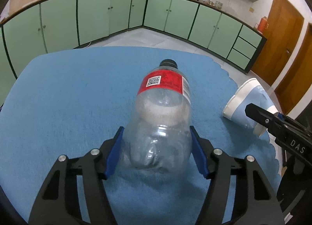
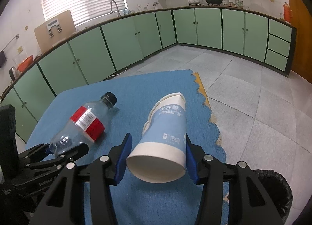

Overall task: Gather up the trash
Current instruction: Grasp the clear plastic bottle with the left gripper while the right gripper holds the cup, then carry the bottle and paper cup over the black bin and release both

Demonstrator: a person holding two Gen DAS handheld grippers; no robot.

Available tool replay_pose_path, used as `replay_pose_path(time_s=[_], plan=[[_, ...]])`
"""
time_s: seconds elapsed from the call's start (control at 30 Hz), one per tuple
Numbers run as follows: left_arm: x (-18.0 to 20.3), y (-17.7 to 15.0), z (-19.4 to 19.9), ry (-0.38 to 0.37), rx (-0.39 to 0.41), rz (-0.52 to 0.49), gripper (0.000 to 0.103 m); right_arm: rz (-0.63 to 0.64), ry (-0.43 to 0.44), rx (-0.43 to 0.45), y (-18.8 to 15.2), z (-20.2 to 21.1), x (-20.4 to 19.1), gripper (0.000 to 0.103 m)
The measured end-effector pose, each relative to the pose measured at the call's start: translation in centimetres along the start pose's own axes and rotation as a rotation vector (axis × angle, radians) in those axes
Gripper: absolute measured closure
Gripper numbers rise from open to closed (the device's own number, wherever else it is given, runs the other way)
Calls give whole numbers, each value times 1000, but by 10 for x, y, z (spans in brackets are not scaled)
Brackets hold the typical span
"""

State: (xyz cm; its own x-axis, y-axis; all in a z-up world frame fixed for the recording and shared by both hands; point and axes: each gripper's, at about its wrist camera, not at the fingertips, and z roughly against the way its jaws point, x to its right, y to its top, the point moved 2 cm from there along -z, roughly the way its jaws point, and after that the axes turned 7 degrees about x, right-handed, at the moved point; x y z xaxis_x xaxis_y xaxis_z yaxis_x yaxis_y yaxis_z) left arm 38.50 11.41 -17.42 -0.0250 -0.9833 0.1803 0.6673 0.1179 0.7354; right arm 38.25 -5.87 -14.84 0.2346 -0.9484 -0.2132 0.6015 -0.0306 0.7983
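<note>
lying between blue pads (image 1: pixel 114 154): bottle (image 1: pixel 161 112)

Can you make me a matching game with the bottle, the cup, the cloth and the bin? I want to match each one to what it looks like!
Things:
1. plastic bottle
2. paper cup
3. cloth
4. trash bin

Looks:
A. all blue, spread over the table
B. black bag liner, down beside the table
C. clear with a red label, base between the left gripper fingers
D. light blue and white, between the right gripper fingers

Pairs: 1-C, 2-D, 3-A, 4-B
</note>
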Motion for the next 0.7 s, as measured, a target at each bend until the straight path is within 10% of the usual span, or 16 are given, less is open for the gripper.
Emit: replay_pose_path(time_s=[0.7], plan=[[37,-19,58,-7,51,-25,42,45,55,65,-12,84,8,53]])
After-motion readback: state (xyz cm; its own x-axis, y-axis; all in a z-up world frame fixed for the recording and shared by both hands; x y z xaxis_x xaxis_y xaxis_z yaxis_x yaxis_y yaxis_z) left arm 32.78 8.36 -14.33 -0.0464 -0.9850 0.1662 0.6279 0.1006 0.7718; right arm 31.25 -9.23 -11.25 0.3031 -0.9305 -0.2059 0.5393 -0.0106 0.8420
